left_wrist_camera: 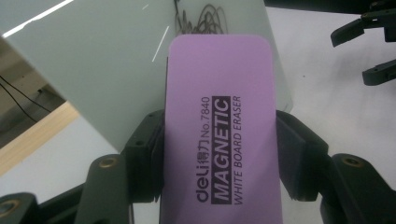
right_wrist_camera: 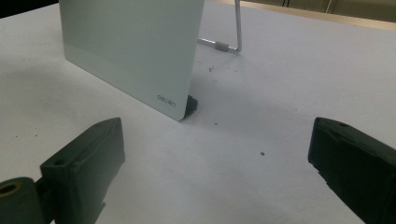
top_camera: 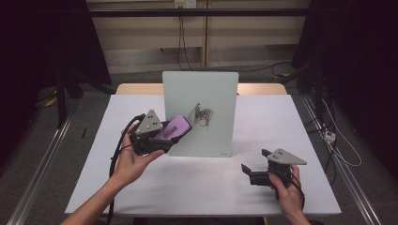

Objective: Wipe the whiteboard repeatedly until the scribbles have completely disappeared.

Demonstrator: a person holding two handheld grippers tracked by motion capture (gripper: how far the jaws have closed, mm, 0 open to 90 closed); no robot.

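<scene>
A: Where is the purple eraser (left_wrist_camera: pixel 219 135)?

B: In front of the whiteboard (top_camera: pixel 206 93), near its lower left part and below and left of the black scribble (top_camera: pixel 202 114). From the left gripper view its far end points at the scribble. I cannot tell whether the eraser touches the board.

A: And what holds it?

B: The left gripper (top_camera: pixel 162 136) pinches the eraser by its two long sides, one jaw pressed against each side. The label faces the camera and reads "MAGNETIC WHITE BOARD ERASER".

A: What about the other one?

B: The right gripper (top_camera: pixel 251 172) sits low over the table (top_camera: pixel 263 112), to the right of the whiteboard and in front of its lower right corner. Its jaws are spread wide with nothing between them, and they point toward the board's foot.

A: How does the whiteboard stand?

B: Upright on the table, propped by a metal stand (right_wrist_camera: pixel 231 44) behind it.
</scene>
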